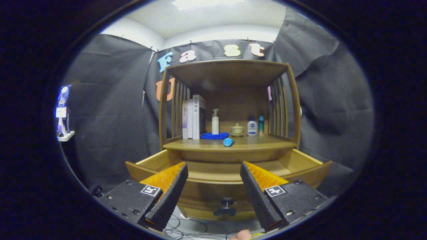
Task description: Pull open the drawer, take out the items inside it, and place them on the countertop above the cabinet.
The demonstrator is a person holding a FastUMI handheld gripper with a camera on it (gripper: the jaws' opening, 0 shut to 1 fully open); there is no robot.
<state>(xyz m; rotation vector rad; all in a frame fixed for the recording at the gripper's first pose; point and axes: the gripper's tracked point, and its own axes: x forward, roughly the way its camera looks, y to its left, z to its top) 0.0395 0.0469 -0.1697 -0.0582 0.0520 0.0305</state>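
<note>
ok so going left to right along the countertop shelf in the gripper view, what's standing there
books → pump bottle → small lidded pot → white bottle with a blue cap → teal bottle. The gripper is open, its fingers apart in front of the pulled-out drawer.

Books (193,116), pump bottle (215,122), lidded pot (237,130).

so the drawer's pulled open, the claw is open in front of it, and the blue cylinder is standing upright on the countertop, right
Not quite. The gripper view shows the blue cylinder lying on its side on the countertop, just in front of the blue cloth, not standing upright. The rest holds: the drawer is pulled open and the claw is open in front of it, its fingers apart with nothing between them.
</note>
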